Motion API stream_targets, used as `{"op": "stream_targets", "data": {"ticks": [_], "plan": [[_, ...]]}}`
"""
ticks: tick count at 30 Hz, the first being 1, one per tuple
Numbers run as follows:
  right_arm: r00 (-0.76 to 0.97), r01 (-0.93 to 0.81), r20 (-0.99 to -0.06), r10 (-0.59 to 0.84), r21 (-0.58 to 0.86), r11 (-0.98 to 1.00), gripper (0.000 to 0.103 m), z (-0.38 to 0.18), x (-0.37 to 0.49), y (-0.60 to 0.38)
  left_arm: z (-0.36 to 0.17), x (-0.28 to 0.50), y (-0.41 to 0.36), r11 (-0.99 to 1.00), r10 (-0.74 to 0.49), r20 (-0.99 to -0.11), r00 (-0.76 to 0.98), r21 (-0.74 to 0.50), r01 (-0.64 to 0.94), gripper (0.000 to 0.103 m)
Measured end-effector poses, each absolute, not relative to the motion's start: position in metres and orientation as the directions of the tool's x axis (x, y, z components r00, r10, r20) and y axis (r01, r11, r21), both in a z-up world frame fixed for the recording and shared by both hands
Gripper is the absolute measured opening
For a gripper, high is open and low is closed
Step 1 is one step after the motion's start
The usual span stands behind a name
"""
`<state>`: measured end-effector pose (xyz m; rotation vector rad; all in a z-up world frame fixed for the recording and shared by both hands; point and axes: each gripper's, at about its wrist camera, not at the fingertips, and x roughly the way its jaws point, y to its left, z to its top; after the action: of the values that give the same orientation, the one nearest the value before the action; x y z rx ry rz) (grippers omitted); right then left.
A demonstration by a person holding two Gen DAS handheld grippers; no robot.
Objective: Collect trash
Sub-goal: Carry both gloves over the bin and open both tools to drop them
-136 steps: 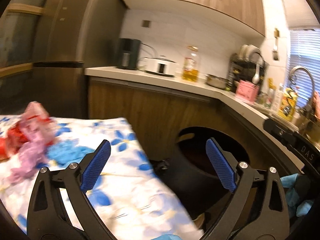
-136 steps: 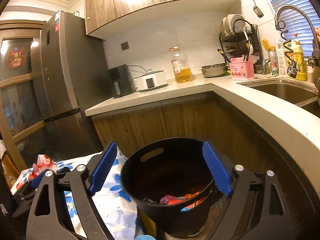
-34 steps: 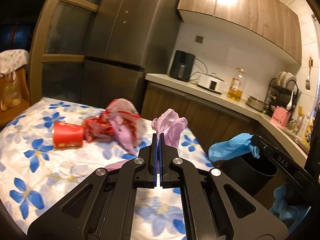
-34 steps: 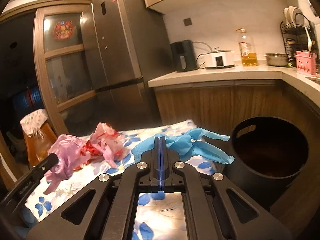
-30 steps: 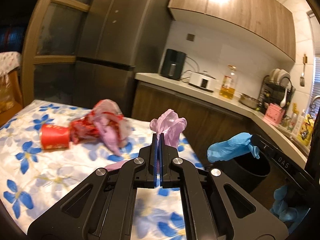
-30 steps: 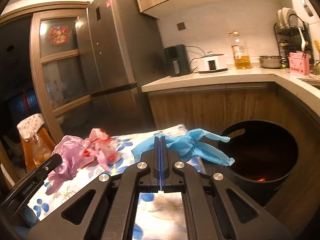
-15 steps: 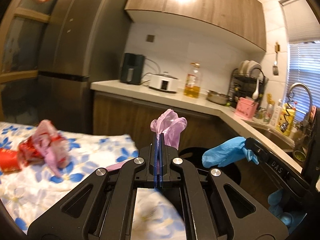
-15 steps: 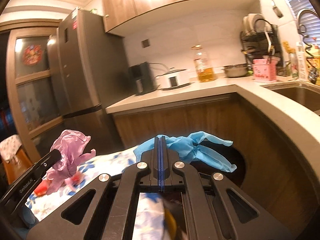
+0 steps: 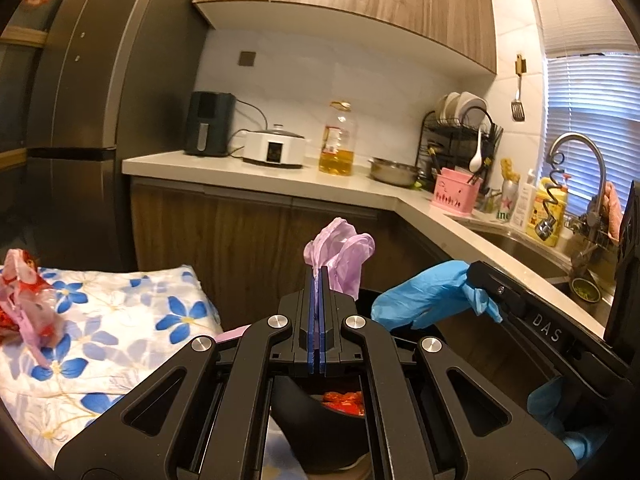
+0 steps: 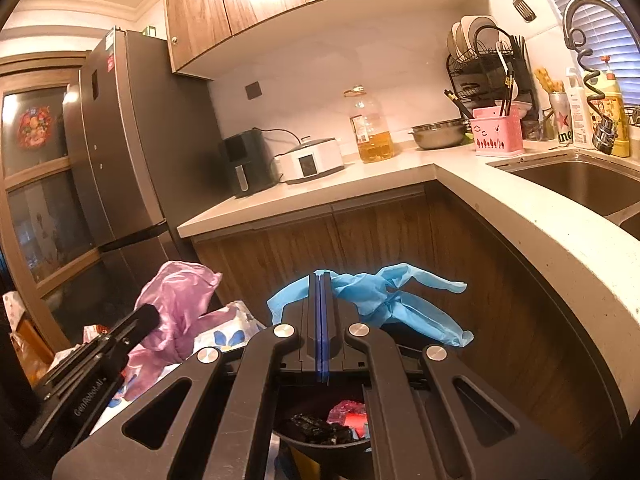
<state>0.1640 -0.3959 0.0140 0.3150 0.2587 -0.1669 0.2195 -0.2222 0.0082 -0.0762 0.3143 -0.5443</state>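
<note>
My left gripper (image 9: 319,280) is shut on a crumpled pink glove (image 9: 340,256), which sticks up from its tips. My right gripper (image 10: 321,284) is shut on a blue glove (image 10: 384,296) that droops to the right. Each gripper shows in the other's view: the right gripper (image 9: 478,276) with the blue glove (image 9: 424,300), the left gripper (image 10: 146,316) with the pink glove (image 10: 176,308). Under both grippers stands a black bin (image 9: 304,412), also the black bin (image 10: 320,440), with red wrappers (image 9: 344,398) inside. More pink and red trash (image 9: 24,304) lies on the flowered tablecloth (image 9: 120,320).
A wooden cabinet front (image 10: 380,240) and a pale counter (image 10: 540,220) curve round the bin's far and right sides. The sink (image 10: 580,184), a dish rack (image 9: 460,136), an oil bottle (image 9: 338,140) and a dark fridge (image 9: 80,100) stand behind.
Both grippers have swung right, away from the table, each with its glove. The table trash has slid to the left edge, and the bin now lies beneath the grippers.
</note>
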Motion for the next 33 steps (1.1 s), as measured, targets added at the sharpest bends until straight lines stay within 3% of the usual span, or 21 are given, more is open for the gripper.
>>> {"op": "stream_targets", "data": {"ticks": [15, 17, 18, 19, 22, 24, 26, 33], "plan": [[0.951, 0.188, -0.29, -0.107, 0.268, 0.945, 0.001, 0.004, 0.178, -0.405, -0.012, 0.241, -0.252, 0.826, -0.561, -0.321, 0.763, -0.161, 0.539, 0.0], [0.952, 0.184, -0.291, -0.1, 0.277, 0.943, 0.014, 0.001, 0.179, -0.408, -0.015, 0.244, -0.253, 0.827, -0.559, -0.336, 0.758, -0.16, 0.539, 0.003], [0.952, 0.186, -0.29, -0.101, 0.282, 0.941, 0.028, 0.0, 0.179, -0.41, -0.018, 0.246, -0.254, 0.827, -0.557, -0.346, 0.755, -0.157, 0.539, 0.004], [0.951, 0.189, -0.29, -0.103, 0.286, 0.939, 0.034, -0.001, 0.179, -0.412, -0.019, 0.246, -0.254, 0.83, -0.554, -0.349, 0.756, -0.154, 0.537, 0.009], [0.947, 0.207, -0.299, -0.116, 0.296, 0.932, 0.039, -0.003, 0.178, -0.417, -0.023, 0.247, -0.25, 0.83, -0.553, -0.35, 0.756, -0.158, 0.535, 0.044], [0.946, 0.219, -0.299, -0.126, 0.304, 0.927, 0.046, -0.004, 0.175, -0.419, -0.023, 0.245, -0.245, 0.838, -0.543, -0.34, 0.767, -0.157, 0.523, 0.05], [0.945, 0.226, -0.299, -0.132, 0.307, 0.925, 0.052, -0.005, 0.173, -0.419, -0.023, 0.245, -0.239, 0.851, -0.523, -0.336, 0.783, -0.154, 0.502, 0.065], [0.944, 0.235, -0.295, -0.146, 0.293, 0.927, 0.074, -0.003, 0.164, -0.408, -0.024, 0.233, -0.205, 0.896, -0.443, -0.346, 0.827, -0.171, 0.409, 0.083]]}}
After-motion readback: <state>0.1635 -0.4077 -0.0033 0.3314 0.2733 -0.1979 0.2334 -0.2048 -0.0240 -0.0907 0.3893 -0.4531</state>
